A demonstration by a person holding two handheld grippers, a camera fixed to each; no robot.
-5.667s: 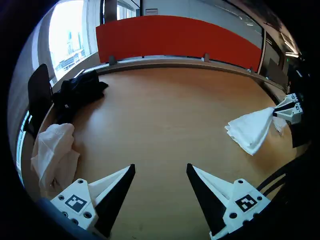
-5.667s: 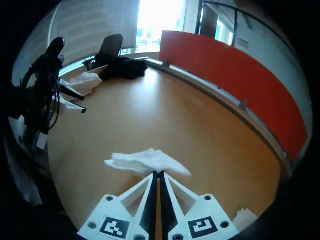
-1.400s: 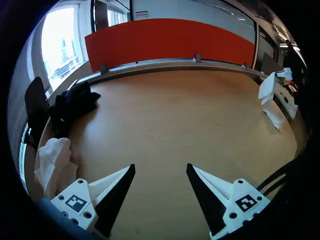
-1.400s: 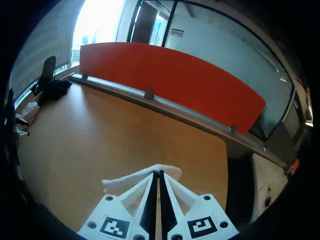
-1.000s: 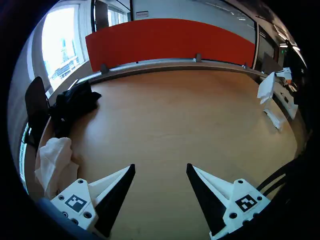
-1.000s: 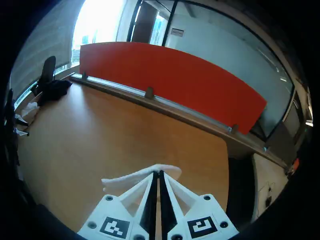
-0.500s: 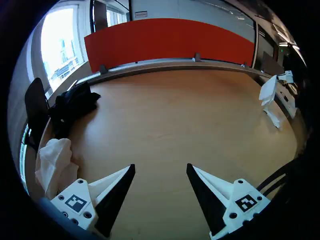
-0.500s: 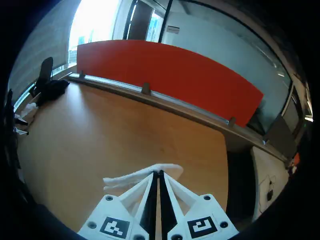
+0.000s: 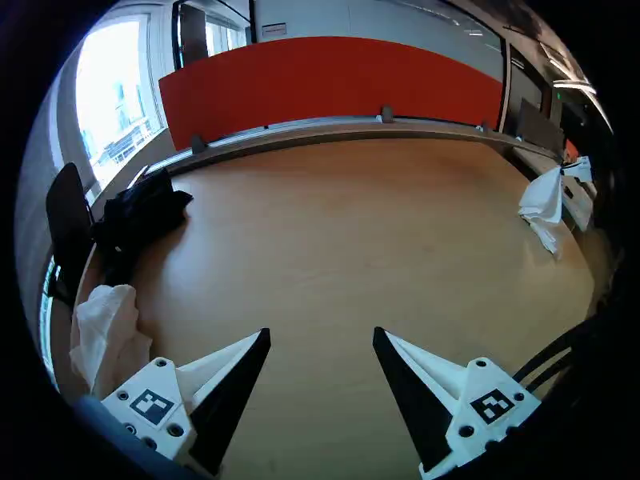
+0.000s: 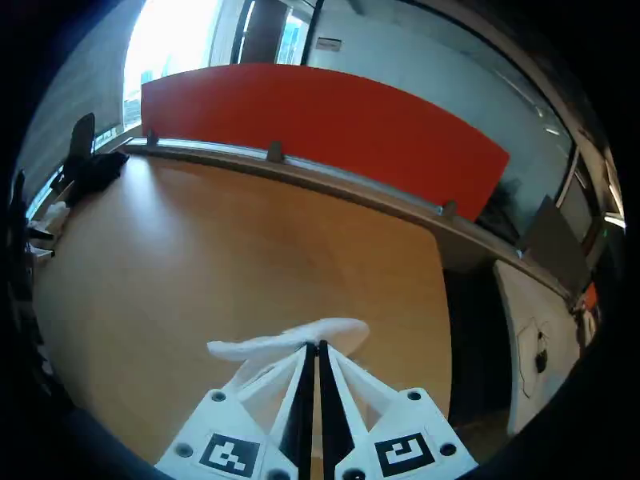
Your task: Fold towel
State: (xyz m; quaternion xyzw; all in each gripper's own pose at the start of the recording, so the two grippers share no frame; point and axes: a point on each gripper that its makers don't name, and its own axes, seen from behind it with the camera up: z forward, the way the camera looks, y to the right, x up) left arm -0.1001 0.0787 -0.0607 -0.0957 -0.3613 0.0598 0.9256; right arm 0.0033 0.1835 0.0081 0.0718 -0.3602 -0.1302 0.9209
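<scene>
White towel [image 10: 288, 336] hung pinched in the closed fingers [image 10: 304, 376] of the right gripper [image 10: 318, 348] above the right edge of the surface [image 9: 336, 216], well apart from the left gripper [image 9: 320, 340], whose fingers [image 9: 232, 376] stood open and empty.

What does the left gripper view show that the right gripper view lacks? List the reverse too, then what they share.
Left gripper view: the left gripper up close, jaws open. Right gripper view: the right gripper up close, jaws shut on the white towel, plus a white side desk. Both: the wooden table, red partition, black garment, office chair and the towel.
</scene>
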